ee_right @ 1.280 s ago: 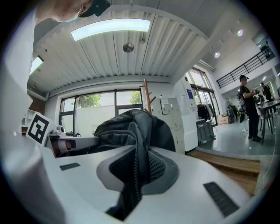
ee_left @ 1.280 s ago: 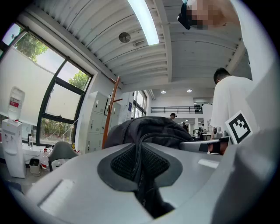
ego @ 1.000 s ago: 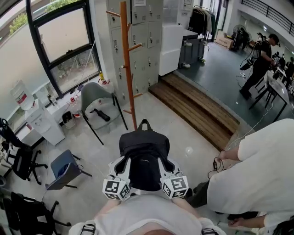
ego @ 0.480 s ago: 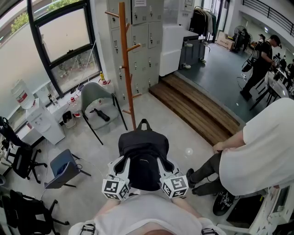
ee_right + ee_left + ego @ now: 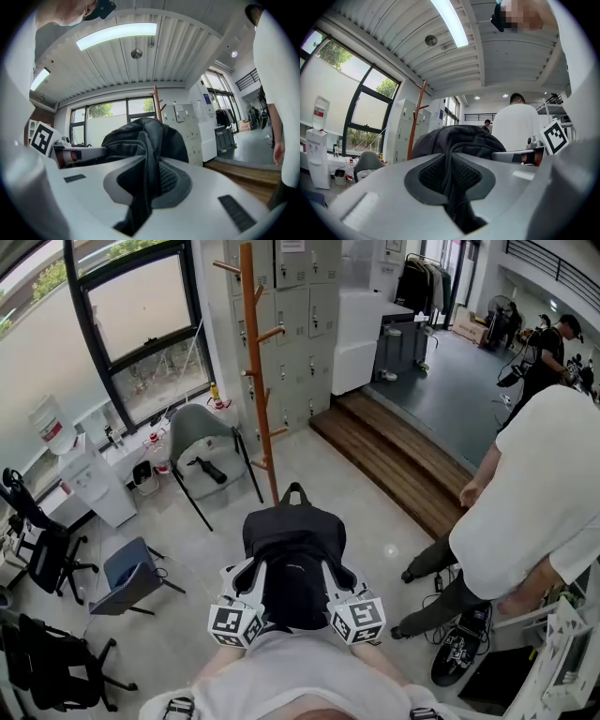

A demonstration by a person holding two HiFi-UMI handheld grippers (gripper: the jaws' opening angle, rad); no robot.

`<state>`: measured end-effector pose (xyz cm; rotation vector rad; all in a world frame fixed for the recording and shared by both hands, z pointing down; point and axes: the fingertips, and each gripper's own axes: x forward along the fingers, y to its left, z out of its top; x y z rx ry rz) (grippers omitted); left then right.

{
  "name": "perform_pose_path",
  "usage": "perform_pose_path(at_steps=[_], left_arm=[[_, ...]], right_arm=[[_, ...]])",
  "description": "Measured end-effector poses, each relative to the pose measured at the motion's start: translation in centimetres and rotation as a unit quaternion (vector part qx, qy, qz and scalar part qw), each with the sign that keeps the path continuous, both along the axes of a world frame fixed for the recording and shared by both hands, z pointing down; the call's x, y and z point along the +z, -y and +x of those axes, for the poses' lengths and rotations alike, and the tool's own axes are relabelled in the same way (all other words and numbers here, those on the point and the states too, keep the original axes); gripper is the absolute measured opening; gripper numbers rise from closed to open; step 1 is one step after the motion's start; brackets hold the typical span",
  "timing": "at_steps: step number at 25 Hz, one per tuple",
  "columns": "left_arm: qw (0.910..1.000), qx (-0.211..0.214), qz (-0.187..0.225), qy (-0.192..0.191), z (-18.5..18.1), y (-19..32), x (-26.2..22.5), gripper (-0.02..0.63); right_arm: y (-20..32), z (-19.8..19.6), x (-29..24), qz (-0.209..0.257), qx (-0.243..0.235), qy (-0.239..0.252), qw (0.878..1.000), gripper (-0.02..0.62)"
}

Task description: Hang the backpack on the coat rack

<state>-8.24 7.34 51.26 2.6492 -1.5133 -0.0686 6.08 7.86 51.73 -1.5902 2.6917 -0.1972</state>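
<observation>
I hold the black fabric backpack (image 5: 293,554) out level in front of me, one hand-held gripper on each side of it. My left hand-held gripper (image 5: 247,574) is clenched on the backpack's left edge. In the left gripper view its jaws (image 5: 451,173) are pressed together on a fold of black material with a zip line running up it, and the rounded body of the bag (image 5: 459,140) rises just beyond them. My right hand-held gripper (image 5: 341,574) is clenched the same way on the right edge. In the right gripper view its jaws (image 5: 147,183) pinch a dark seam of the bag (image 5: 140,136).

The backpack is in the air above the pale tiled floor (image 5: 216,549), its top carry loop pointing away from me. It is not on the tall orange-brown wooden coat rack (image 5: 258,381). The rack stands upright on the floor beyond the bag, clear of it, with its short pegs bare. Behind the rack is a wall of grey metal lockers (image 5: 300,315).

Left of the rack's foot stands a grey shell chair on black legs (image 5: 202,442). A small blue chair (image 5: 127,577) is nearer to me on the left. To my right, a person in a white shirt (image 5: 534,493) bends forward beside the brown wooden step (image 5: 403,465).
</observation>
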Motion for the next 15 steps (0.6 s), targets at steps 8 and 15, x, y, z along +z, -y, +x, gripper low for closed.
perform_pose_path(at_steps=[8, 15], left_arm=[[0.9999, 0.005, -0.009, 0.007, 0.0, 1.9, 0.6, 0.051], [0.9990, 0.038, -0.024, -0.002, -0.7, 8.1, 2.4, 0.051]], right_arm=[[1.8, -0.1, 0.9, -0.012, 0.002, 0.010, 1.000, 0.032], [7.1, -0.9, 2.3, -0.026, 0.032, 0.005, 0.999, 0.032]])
